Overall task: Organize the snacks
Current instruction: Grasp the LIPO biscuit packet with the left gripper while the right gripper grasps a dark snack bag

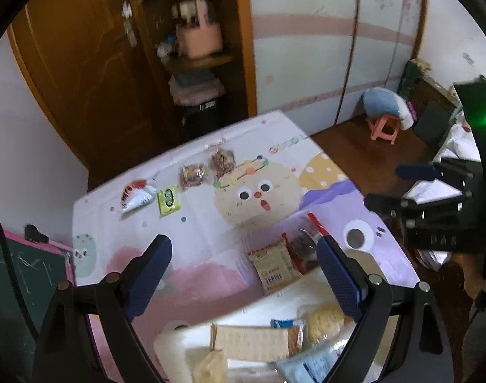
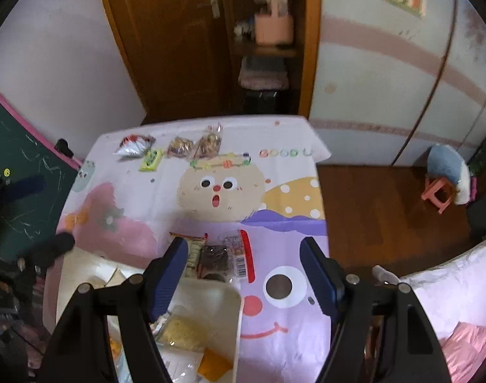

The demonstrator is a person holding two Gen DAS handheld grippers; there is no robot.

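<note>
Both claws, left claw (image 1: 244,271) and right claw (image 2: 244,274), gape empty above the white bin (image 2: 233,300) of snacks.

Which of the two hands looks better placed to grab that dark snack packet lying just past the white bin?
Probably the right. The dark snack packet lies close ahead of the right gripper, whose jaws stand open and empty. From the left gripper it sits off to one side.

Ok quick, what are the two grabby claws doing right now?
Left hand-held gripper: open, holding nothing.
Right hand-held gripper: open, holding nothing.
</note>
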